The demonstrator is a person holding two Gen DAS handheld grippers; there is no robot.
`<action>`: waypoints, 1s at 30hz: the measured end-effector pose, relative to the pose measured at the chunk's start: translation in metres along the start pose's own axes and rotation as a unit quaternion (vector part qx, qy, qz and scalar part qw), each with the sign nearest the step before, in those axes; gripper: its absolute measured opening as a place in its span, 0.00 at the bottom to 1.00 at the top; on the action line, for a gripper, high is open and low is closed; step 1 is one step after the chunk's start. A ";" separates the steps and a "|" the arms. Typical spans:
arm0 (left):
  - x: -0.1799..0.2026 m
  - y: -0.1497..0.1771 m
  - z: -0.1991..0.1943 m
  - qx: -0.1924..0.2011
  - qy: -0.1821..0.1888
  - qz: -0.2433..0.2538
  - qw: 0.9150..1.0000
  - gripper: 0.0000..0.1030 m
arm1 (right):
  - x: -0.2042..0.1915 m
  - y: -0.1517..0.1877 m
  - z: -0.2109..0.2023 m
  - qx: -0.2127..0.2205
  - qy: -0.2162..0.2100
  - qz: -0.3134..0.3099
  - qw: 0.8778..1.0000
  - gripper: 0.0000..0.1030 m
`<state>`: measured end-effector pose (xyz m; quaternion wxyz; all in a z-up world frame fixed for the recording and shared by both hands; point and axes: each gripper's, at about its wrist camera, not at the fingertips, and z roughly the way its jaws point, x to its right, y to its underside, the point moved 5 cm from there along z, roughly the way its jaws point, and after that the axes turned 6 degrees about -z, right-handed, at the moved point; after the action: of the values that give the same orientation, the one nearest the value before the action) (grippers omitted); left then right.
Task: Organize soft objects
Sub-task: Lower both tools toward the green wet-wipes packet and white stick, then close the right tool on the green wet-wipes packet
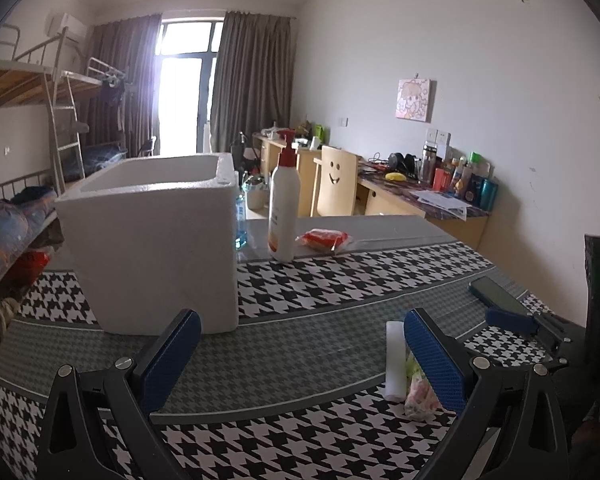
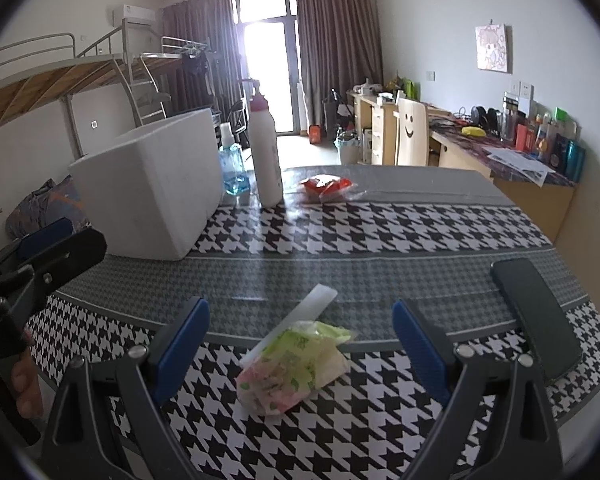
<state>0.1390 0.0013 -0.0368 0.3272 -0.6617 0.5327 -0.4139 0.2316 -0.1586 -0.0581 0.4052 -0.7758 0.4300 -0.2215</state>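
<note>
Ahead of your left gripper [image 1: 300, 354], jaws spread, stands a matte foam box [image 1: 156, 240]. Your right gripper [image 2: 298, 342], also spread, frames the crinkly tissue packet [image 2: 288, 368] on houndstooth cloth [image 2: 379, 220]; only this view shows a blue-liquid bottle [image 2: 232, 160].

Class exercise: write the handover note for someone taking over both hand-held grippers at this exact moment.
Left hand-held gripper: open, empty, facing the white foam box.
Right hand-held gripper: open, empty, aimed at the green-and-pink soft packet lying against a white strip.
A red soft packet sits beside the lotion pump bottle.
Done: neither packet visibly boxed.
Left: both packets probably go into the box.
</note>
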 end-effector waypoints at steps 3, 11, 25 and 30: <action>-0.001 0.000 0.002 -0.001 0.000 -0.006 1.000 0.99 | 0.001 0.004 0.003 -0.006 0.000 0.002 1.000 0.92; -0.001 0.008 0.011 -0.015 0.008 -0.008 1.000 0.99 | 0.001 0.021 0.016 -0.035 -0.018 0.016 0.999 0.92; 0.006 0.018 0.018 -0.039 0.014 0.006 0.999 0.99 | 0.004 0.041 0.027 -0.070 -0.044 0.037 0.996 0.76; 0.012 0.023 0.023 -0.050 0.023 0.011 0.998 0.99 | 0.005 0.047 0.031 -0.087 -0.065 0.051 0.993 0.71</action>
<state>0.1508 -0.0158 -0.0652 0.2855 -0.6621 0.5672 -0.3979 0.2333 -0.1633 -0.1145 0.3741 -0.7979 0.4596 -0.1106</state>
